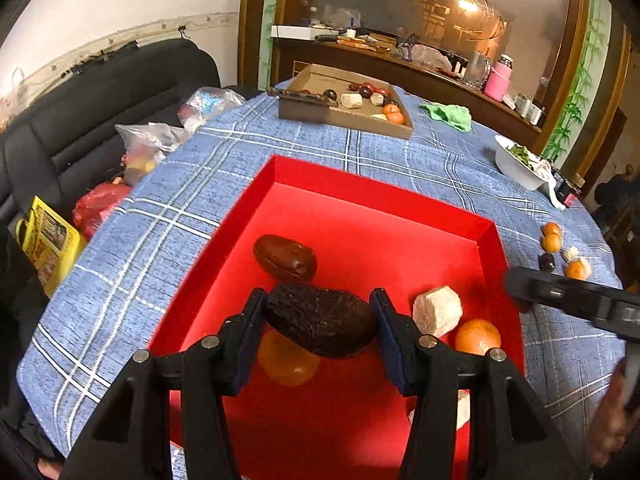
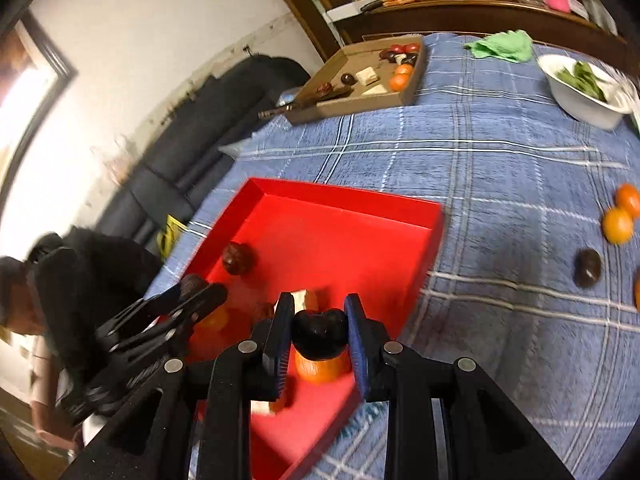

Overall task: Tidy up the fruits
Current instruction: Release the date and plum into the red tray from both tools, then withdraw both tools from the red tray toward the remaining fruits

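Observation:
A red tray (image 1: pixel 400 196) (image 2: pixel 344 196) lies on the blue plaid tablecloth. My left gripper (image 1: pixel 318 314) is shut on a dark wrinkled date (image 1: pixel 320 326) and holds it above the tray. In the tray lie a smooth brown date (image 1: pixel 286 258), a white chunk (image 1: pixel 437 311) and an orange (image 1: pixel 478 336); another orange (image 1: pixel 286 360) sits under the held date. My right gripper (image 2: pixel 318 330) is shut on a dark plum (image 2: pixel 320 334) above the tray's near right edge, over an orange (image 2: pixel 320 368). The left gripper also shows in the right wrist view (image 2: pixel 192 300).
A cardboard box (image 1: pixel 344 120) with several fruits stands at the far side. Loose oranges (image 2: pixel 618 224) and a dark fruit (image 2: pixel 587 268) lie right of the tray. A white bowl (image 1: pixel 516 168) and a green cloth (image 1: pixel 448 114) are at the far right. A sofa with bags is on the left.

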### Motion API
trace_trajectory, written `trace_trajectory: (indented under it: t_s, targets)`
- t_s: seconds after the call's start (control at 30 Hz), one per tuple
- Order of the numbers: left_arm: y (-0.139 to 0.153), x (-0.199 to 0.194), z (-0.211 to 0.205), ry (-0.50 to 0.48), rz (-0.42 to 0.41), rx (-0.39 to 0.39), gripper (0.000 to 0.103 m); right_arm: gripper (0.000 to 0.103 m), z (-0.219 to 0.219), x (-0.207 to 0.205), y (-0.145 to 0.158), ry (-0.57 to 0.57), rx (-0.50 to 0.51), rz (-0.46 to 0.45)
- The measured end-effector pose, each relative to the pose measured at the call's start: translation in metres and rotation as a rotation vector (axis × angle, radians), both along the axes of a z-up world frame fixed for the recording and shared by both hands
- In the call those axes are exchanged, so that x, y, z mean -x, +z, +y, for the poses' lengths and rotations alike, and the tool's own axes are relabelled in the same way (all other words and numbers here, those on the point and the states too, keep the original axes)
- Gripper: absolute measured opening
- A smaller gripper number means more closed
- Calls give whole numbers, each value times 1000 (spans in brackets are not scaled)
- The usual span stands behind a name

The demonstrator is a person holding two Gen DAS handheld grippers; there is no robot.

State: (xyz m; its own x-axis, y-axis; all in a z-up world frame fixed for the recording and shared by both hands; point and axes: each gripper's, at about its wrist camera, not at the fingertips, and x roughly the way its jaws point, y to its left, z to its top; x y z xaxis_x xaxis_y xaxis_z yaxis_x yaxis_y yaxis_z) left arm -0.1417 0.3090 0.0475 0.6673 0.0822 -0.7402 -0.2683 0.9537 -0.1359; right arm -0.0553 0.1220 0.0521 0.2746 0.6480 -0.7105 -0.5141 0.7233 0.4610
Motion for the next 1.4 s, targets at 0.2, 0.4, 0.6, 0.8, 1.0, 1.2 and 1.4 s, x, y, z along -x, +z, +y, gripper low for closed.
trace_trajectory:
  t_s: [0.2,0.4,0.6,0.8,1.0,1.2,1.4]
  targets:
    - [3,6,8,3,-19,56,60,30,27,-1,-9,1,104,-57]
    - [16,15,2,13,-55,57,67,34,29,3,4,3,97,-108]
    - [28,18,-13,-17,-83,45,70,40,6,11,21,-36,65,-139]
    - [41,20,-40,-79,-100,38,71,44,-33,23,30,-94,47,-158]
    - [51,17,-76,-157,-110,19,75,54,-90,33,31,-188,61,-190]
    - [49,10,-106,-230,-93,-3,75,54,-161,33,21,-315,71,-172]
    - [42,0,-109,-221,-65,40,75,54,-244,27,7,-490,90,-124]
